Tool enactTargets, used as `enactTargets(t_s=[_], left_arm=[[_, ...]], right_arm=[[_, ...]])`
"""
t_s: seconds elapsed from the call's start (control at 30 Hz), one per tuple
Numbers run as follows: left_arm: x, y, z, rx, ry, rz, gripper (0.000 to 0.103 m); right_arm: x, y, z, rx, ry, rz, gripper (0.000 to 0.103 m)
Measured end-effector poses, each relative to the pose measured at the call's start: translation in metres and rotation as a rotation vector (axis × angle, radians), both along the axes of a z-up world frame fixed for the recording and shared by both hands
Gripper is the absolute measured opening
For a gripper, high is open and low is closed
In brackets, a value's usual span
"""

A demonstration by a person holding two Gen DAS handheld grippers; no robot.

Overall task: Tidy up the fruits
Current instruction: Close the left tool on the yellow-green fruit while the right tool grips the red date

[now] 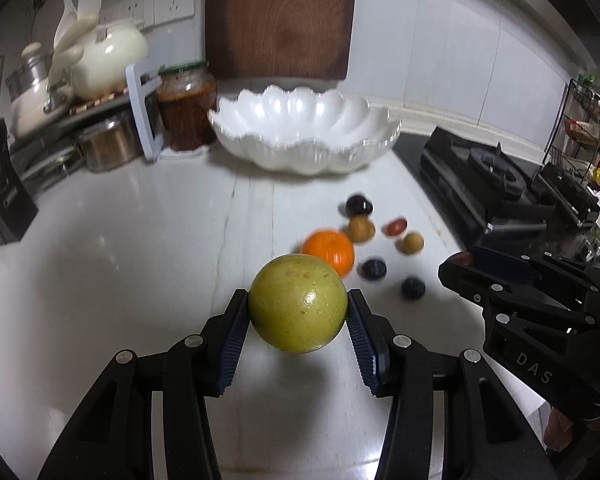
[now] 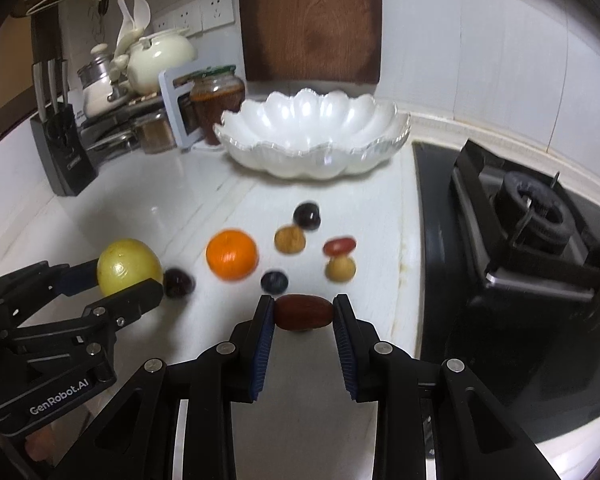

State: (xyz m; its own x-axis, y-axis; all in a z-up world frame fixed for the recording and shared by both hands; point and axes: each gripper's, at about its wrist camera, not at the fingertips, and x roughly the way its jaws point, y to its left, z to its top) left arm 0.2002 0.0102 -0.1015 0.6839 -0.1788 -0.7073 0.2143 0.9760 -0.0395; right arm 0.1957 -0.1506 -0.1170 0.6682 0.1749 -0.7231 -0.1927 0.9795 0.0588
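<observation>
My left gripper (image 1: 298, 308) is shut on a large yellow-green round fruit (image 1: 298, 304) and holds it above the white counter; it also shows in the right wrist view (image 2: 128, 266). My right gripper (image 2: 303, 312) is shut on a reddish-brown date (image 2: 303, 312), held above the counter. An orange (image 2: 232, 254), a brown longan (image 2: 289, 240), a tan longan (image 2: 340, 269), a small red fruit (image 2: 339, 246) and several dark round fruits (image 2: 307, 215) lie loose on the counter. A white scalloped bowl (image 2: 312, 136) stands empty behind them.
A black gas stove (image 2: 532, 240) fills the right side. A jar of red sauce (image 2: 216, 100), a knife block (image 2: 62, 148), pots and a white kettle (image 2: 160, 60) stand at the back left. A wooden cutting board (image 2: 310, 20) leans on the tiled wall.
</observation>
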Motion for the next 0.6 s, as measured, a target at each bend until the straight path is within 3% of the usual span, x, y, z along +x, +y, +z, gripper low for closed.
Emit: enactTargets(t_s=[0.6], left_arm=[[0.055,-0.03,0.062,0.014,-0.114,0.103,0.049]], right_arm=[[0.068,-0.032,0.06,0.036,-0.134,0.037,0.031]])
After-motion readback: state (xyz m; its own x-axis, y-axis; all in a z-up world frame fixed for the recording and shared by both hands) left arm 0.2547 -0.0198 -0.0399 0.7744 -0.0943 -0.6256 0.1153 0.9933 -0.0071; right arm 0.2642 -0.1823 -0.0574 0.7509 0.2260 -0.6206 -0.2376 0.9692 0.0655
